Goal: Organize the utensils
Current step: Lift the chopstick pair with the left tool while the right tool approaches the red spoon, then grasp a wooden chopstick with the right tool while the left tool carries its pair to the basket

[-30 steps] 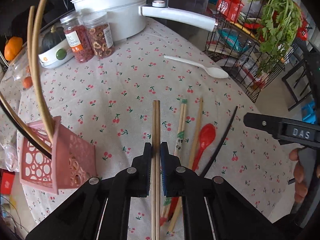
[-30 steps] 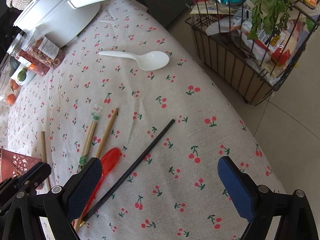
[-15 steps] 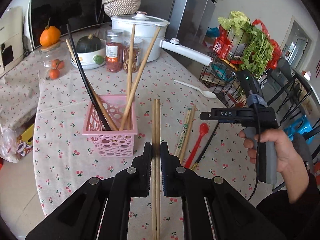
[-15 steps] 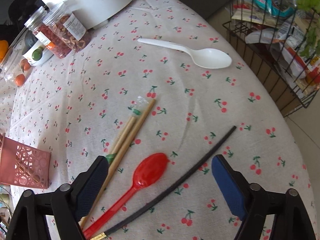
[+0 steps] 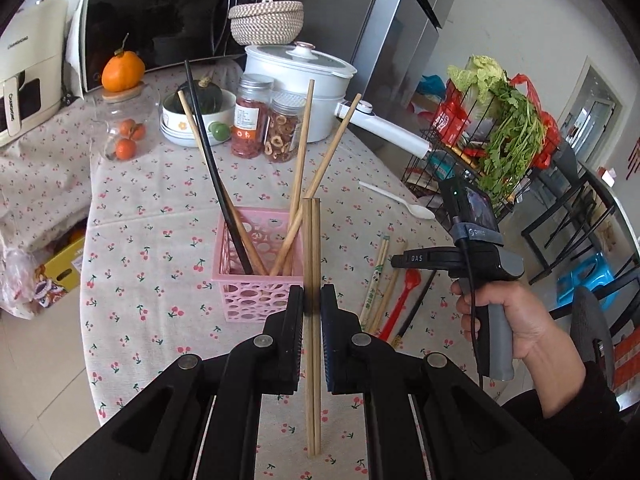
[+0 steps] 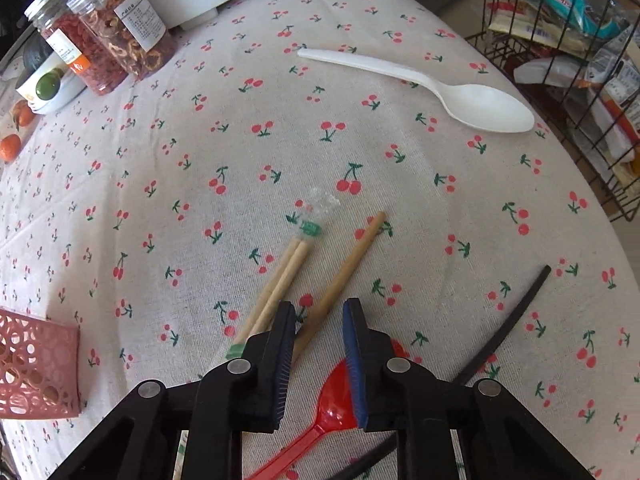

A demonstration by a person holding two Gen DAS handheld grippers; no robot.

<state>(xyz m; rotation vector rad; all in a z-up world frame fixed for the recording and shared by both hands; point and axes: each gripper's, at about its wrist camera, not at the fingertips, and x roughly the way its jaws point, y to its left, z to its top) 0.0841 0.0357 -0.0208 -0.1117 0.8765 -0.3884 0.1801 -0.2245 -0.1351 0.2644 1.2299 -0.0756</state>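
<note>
Two wooden chopsticks (image 5: 311, 280) were clamped upright in the left gripper (image 5: 311, 300), just right of the pink basket (image 5: 256, 296). The right gripper (image 6: 318, 320) was held partly apart over a single chopstick (image 6: 340, 280) lying near the red spoon (image 6: 320, 412).

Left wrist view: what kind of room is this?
Most likely a home kitchen or dining corner: a microwave and a white pot stand at the back of a cherry-print tablecloth, beside a wire basket of leafy greens.
</note>
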